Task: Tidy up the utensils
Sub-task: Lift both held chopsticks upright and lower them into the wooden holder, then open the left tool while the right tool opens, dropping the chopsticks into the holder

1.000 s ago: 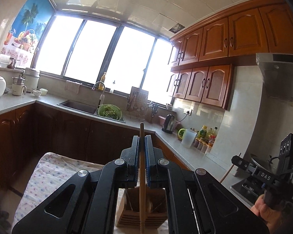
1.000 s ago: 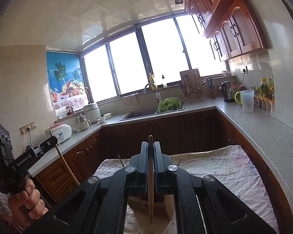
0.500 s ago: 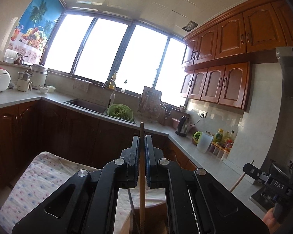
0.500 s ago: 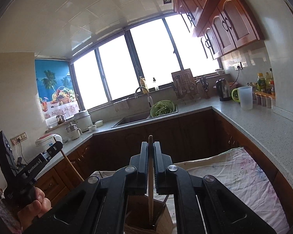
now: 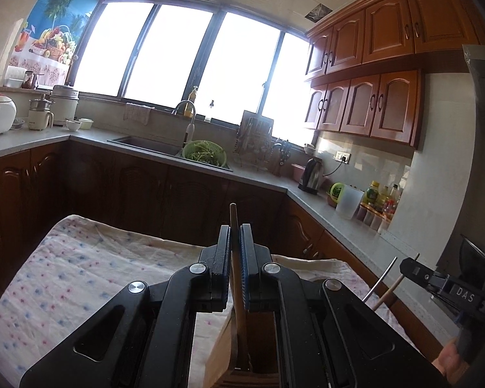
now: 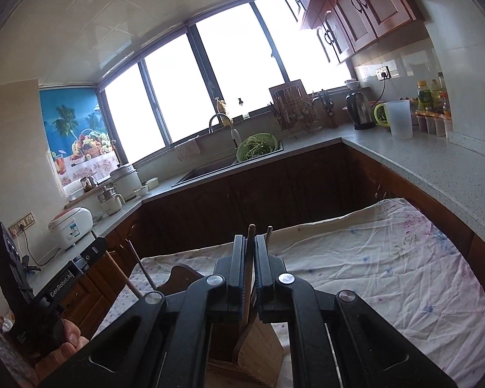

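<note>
Left wrist view: left gripper [image 5: 235, 258] clamped on 1 wooden stick [image 5: 233, 223], lower end inside wooden holder [image 5: 223, 352]. Right gripper [image 6: 249, 268] clamped on another chopstick [image 6: 250, 236] over the same holder. Risk: sticks collide or tip the holder if lowered askew.

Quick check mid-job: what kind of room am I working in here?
A home kitchen, by the look of it: a sink with a green colander under the window, wooden wall cabinets, and an electric kettle on the countertop.
</note>
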